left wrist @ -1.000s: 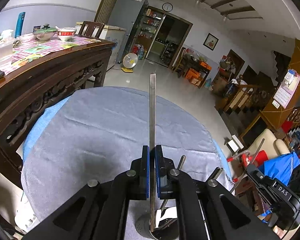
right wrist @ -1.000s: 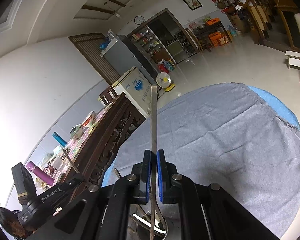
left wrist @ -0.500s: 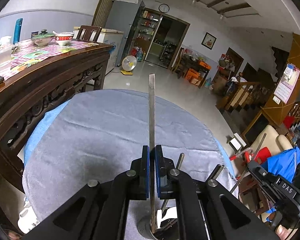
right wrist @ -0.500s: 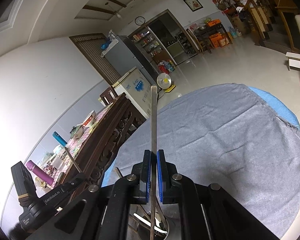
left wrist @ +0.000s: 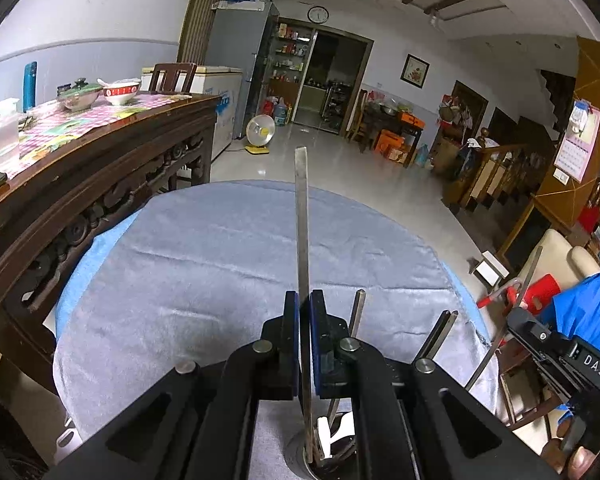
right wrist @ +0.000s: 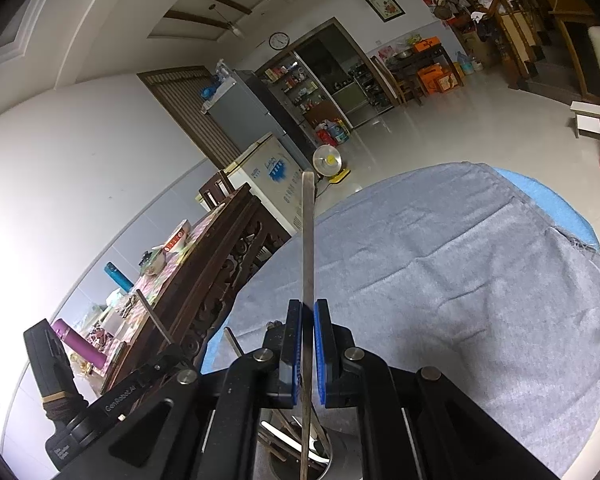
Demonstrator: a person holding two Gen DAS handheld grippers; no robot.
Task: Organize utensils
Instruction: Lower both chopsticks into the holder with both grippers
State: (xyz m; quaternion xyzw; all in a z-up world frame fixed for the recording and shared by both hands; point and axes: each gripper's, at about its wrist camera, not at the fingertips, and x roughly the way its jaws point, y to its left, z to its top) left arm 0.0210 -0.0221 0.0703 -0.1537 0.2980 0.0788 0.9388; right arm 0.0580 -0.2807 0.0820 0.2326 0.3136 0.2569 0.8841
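Note:
My left gripper (left wrist: 304, 300) is shut on the flat handle of a metal utensil (left wrist: 302, 216) that stands upright, its lower end down in a metal utensil holder (left wrist: 320, 456) below the jaws. My right gripper (right wrist: 307, 308) is shut on a second flat metal utensil (right wrist: 308, 236), also upright, its lower end in the same holder (right wrist: 300, 452). Other utensil handles (left wrist: 436, 334) and a white one stick out of the holder. The right gripper shows at the left view's right edge (left wrist: 556, 356); the left gripper shows in the right view (right wrist: 112, 404).
The holder stands near the front of a round table under a grey cloth (left wrist: 220, 264) over a blue cover. A dark carved wooden table (left wrist: 92, 168) with bowls and bottles stands to the left. Tiled floor, a small fan and a stair rail lie beyond.
The left view has tilted slightly; both utensils stay clamped and upright in the holder. The right gripper has barely moved.

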